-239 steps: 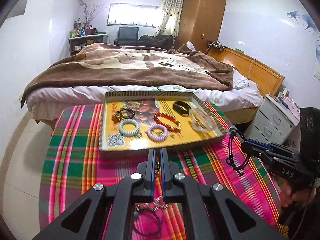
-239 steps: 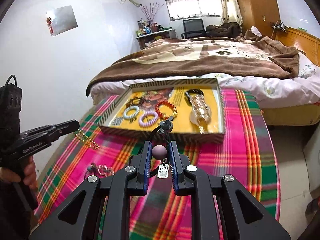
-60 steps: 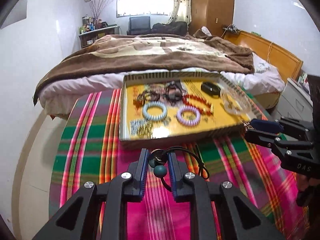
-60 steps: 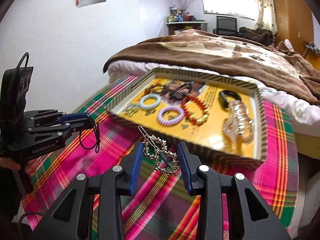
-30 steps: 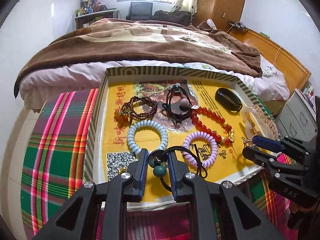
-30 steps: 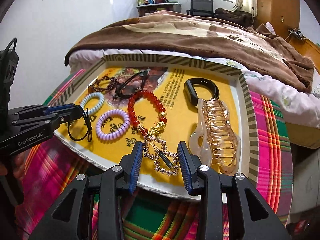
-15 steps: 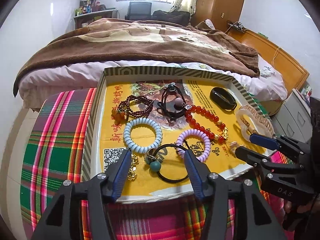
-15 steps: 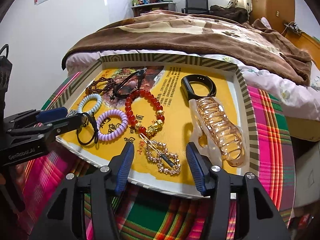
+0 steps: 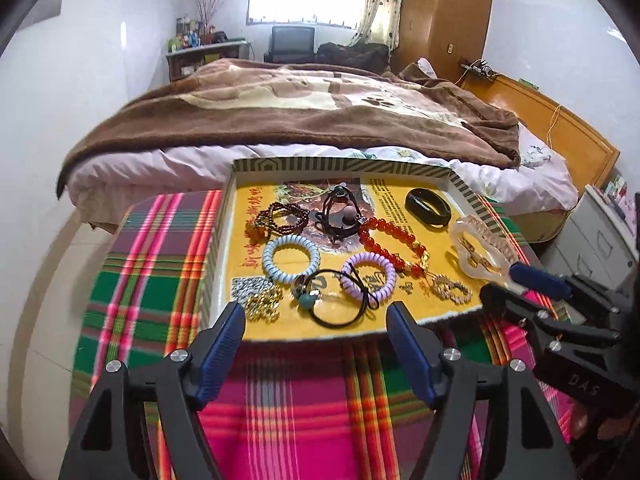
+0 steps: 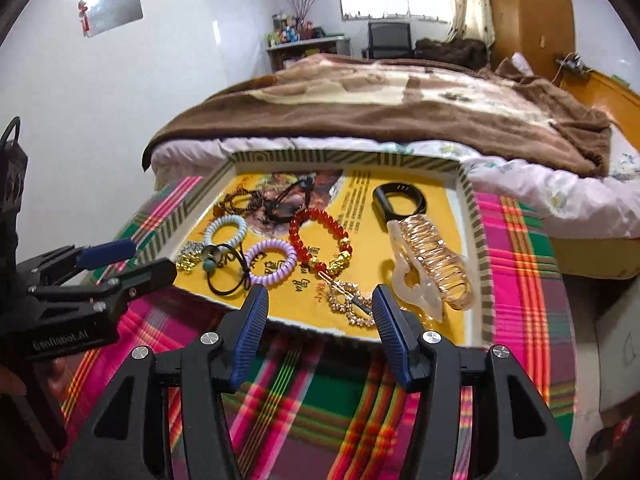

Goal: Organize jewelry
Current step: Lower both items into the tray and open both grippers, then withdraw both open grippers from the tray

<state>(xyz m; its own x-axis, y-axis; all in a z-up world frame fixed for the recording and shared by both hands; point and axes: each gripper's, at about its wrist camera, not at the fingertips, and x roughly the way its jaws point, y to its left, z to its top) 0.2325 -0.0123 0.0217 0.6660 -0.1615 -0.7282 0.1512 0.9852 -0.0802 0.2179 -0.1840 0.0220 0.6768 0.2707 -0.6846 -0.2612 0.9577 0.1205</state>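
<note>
A yellow-lined tray (image 9: 340, 165) (image 10: 466, 184) on the plaid cloth holds the jewelry. Near its front edge lie a black cord with a teal bead (image 9: 334, 306) (image 10: 224, 270), a gold rhinestone hair clip (image 9: 450, 289) (image 10: 350, 302) and a gold chain (image 9: 262, 302) (image 10: 188, 258). Behind them are blue (image 9: 291, 255) and purple (image 9: 368, 276) coil ties, a red bead bracelet (image 9: 394, 242), a clear claw clip (image 9: 480, 252) and a black band (image 9: 428, 206). My left gripper (image 9: 316, 320) is open and empty just before the tray. My right gripper (image 10: 320, 304) is open and empty too.
The tray sits on a pink, green and red plaid cloth (image 9: 296, 408) over a small table. A bed with a brown blanket (image 9: 296, 112) stands right behind it. A white drawer cabinet (image 9: 600, 236) is at the right.
Both grippers have opened wider and pulled back from the tray. The black cord and the rhinestone clip, released half a second ago, lie still in the tray.
</note>
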